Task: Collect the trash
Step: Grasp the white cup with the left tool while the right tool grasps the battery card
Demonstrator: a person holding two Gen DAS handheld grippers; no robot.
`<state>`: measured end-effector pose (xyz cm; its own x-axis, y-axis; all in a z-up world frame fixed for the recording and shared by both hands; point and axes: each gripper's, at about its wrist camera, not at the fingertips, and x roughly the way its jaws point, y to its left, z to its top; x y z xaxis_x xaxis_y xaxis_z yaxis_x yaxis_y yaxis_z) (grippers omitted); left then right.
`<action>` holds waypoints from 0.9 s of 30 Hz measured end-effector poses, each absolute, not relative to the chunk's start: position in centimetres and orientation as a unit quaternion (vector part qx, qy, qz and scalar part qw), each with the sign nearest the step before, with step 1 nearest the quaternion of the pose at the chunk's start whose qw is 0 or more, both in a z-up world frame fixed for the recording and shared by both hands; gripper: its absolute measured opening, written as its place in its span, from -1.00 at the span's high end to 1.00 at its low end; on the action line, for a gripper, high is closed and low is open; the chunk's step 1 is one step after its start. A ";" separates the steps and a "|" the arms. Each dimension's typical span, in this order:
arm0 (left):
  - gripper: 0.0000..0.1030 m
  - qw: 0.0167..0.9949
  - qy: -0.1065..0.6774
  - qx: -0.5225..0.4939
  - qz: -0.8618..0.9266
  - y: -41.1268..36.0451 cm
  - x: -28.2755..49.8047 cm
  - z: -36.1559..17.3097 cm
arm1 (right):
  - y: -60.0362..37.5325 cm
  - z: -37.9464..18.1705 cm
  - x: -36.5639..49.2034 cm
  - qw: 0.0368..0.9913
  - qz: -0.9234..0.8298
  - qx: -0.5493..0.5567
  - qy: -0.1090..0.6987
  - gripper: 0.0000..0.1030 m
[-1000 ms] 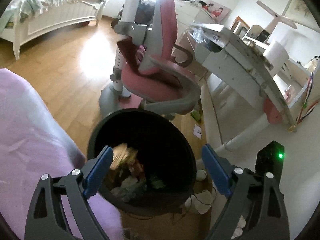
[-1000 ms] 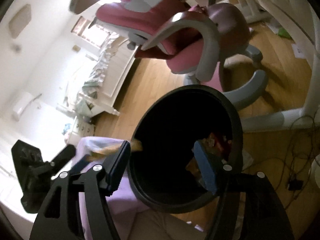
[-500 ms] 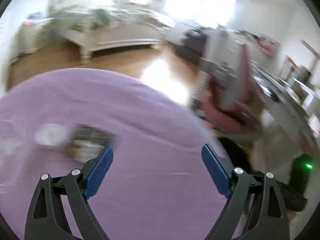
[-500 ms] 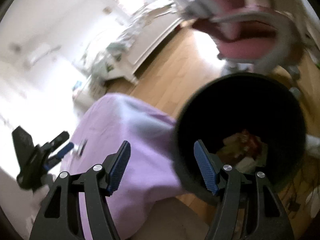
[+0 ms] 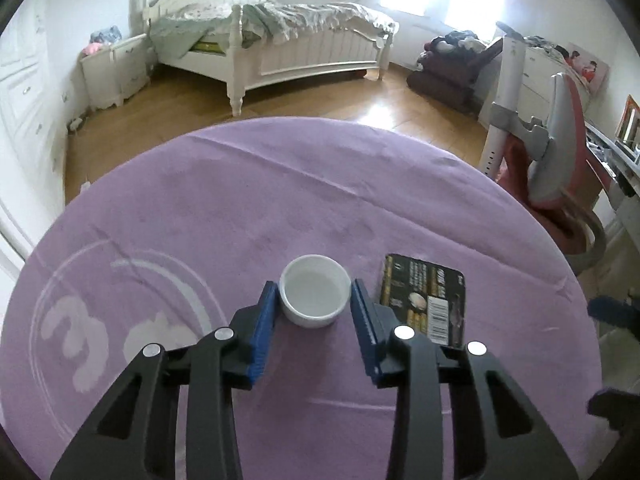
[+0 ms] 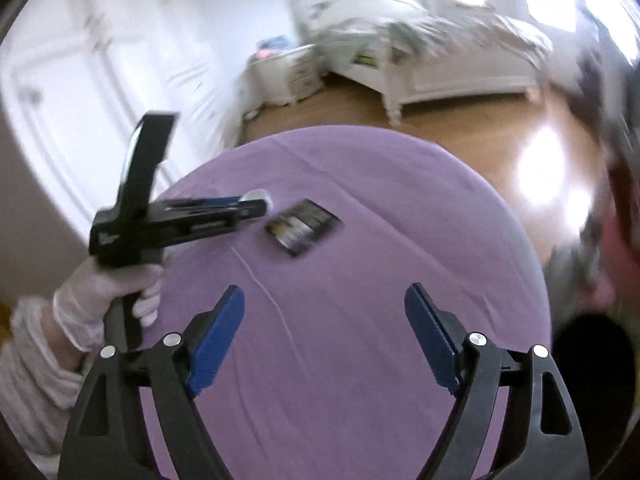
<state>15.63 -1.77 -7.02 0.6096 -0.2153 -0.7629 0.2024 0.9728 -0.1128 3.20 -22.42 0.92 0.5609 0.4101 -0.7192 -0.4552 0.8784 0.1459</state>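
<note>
A small white cup (image 5: 314,295) stands on the purple tablecloth (image 5: 280,200). My left gripper (image 5: 314,300) has its blue pads on both sides of the cup, touching or nearly touching it. A black flat packet (image 5: 424,300) lies just right of the cup; it also shows in the right wrist view (image 6: 304,226). My right gripper (image 6: 324,320) is open and empty above the near part of the cloth. The left gripper (image 6: 250,204) shows there too, held by a gloved hand, with the cup at its tips. The black trash bin (image 6: 592,356) is at the lower right.
A pink and grey chair (image 5: 560,168) stands right of the table. A white bed (image 5: 280,40) and a nightstand (image 5: 116,68) are across the wooden floor. A dark armchair (image 5: 452,68) piled with clothes is at the back right.
Both grippers swung from over the trash bin to the purple table. The left gripper has narrowed from wide open around the white cup. The right gripper stays open.
</note>
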 end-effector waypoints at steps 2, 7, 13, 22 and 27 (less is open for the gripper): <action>0.29 0.897 0.425 -0.018 -0.124 -1.8 15.2 -6.9 | -20.5 0.7 4.3 0.879 0.250 -0.068 0.401 -0.58; 0.29 0.900 0.411 -0.055 -0.134 0.0 12.8 -6.4 | -16.0 -1.8 9.0 0.852 0.264 -0.162 0.422 -0.58; 0.29 0.900 0.405 -0.086 -0.133 1.9 10.1 -5.8 | -13.0 -4.1 13.2 0.816 0.296 -0.200 0.454 -0.58; 0.29 0.894 0.415 -0.086 -0.144 1.9 8.6 -6.8 | -13.0 -4.0 13.4 0.814 0.300 -0.154 0.473 -0.27; 0.29 0.898 0.403 -0.079 -0.161 1.0 8.6 -6.1 | -15.9 -3.3 11.9 0.833 0.294 -0.035 0.467 -0.27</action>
<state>8.62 0.96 -6.12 0.6238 -0.3524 -0.6976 0.2253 0.9358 -0.2712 11.88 -15.94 -3.29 0.3905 0.4577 -0.7988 -0.5229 0.8244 0.2168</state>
